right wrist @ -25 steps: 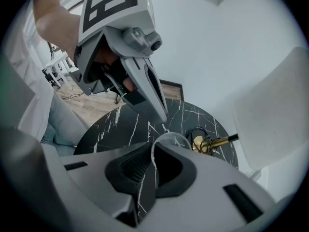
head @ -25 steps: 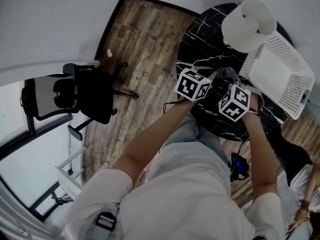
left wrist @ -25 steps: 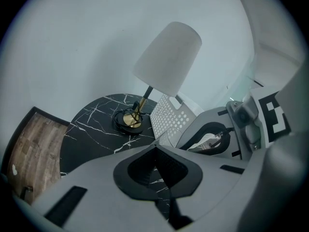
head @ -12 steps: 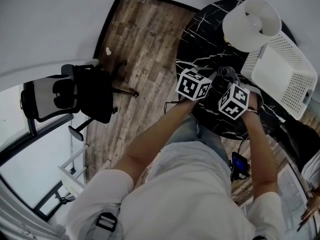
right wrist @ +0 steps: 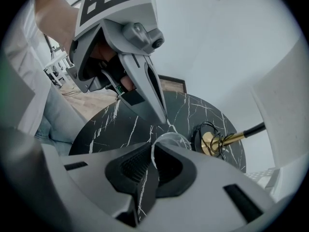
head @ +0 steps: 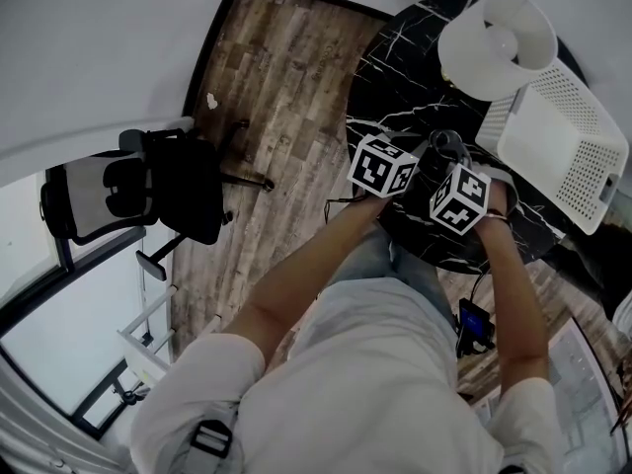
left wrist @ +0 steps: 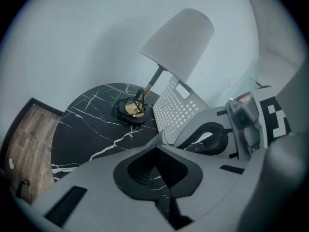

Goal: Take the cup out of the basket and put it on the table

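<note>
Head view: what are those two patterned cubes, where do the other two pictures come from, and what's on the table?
A person holds a clamping tool in each hand: the left gripper and right gripper. The cubes are part of them. The head view comes from a camera on the person's head. Each other picture comes from a camera riding on one gripper, looking along its jaws. On the black table stand a lamp and a white basket. The right gripper is shut on the wall of a clear cup; the left gripper's jaws look together, tip beside the cup.
</note>
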`<action>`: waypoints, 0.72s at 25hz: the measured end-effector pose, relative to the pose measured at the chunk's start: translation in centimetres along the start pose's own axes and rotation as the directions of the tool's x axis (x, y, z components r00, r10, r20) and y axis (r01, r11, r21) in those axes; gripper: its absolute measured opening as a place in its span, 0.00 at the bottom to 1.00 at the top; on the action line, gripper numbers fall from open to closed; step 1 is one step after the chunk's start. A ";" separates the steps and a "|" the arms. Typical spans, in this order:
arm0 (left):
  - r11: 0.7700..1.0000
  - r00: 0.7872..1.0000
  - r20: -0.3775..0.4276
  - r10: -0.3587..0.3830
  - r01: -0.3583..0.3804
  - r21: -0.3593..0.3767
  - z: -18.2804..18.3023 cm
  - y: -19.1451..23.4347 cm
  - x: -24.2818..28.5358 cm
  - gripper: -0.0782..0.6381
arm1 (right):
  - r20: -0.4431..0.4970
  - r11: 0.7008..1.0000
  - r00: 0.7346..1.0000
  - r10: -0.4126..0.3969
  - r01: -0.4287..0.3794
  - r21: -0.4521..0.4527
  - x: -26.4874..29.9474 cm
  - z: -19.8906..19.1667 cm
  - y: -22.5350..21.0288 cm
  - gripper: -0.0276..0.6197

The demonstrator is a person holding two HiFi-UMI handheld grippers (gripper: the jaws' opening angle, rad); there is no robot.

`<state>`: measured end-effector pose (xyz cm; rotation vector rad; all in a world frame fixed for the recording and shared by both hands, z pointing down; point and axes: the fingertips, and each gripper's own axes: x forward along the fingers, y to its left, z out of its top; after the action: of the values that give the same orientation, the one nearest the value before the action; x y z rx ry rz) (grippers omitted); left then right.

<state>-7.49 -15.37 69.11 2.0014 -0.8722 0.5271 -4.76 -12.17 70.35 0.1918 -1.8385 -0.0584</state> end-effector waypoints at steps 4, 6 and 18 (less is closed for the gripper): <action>1.000 1.000 -0.003 0.004 -0.004 0.000 -0.2 0.2 0.0 0.12 | -0.001 1.000 1.000 0.005 -0.005 -0.007 0.3 0.1 0.2 0.08; 1.000 1.000 -0.004 0.005 -0.005 0.000 -0.3 0.2 0.0 0.12 | 0.000 1.000 1.000 0.003 -0.003 -0.007 0.3 0.1 0.2 0.08; 1.000 1.000 -0.003 0.008 -0.008 0.018 -0.3 -0.2 -0.6 0.12 | 0.009 1.000 1.000 -0.020 0.019 0.015 0.0 0.1 0.0 0.08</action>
<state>-7.76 -14.85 68.83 2.0138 -0.8765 0.5441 -4.81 -12.19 70.37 0.2205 -1.8464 -0.0591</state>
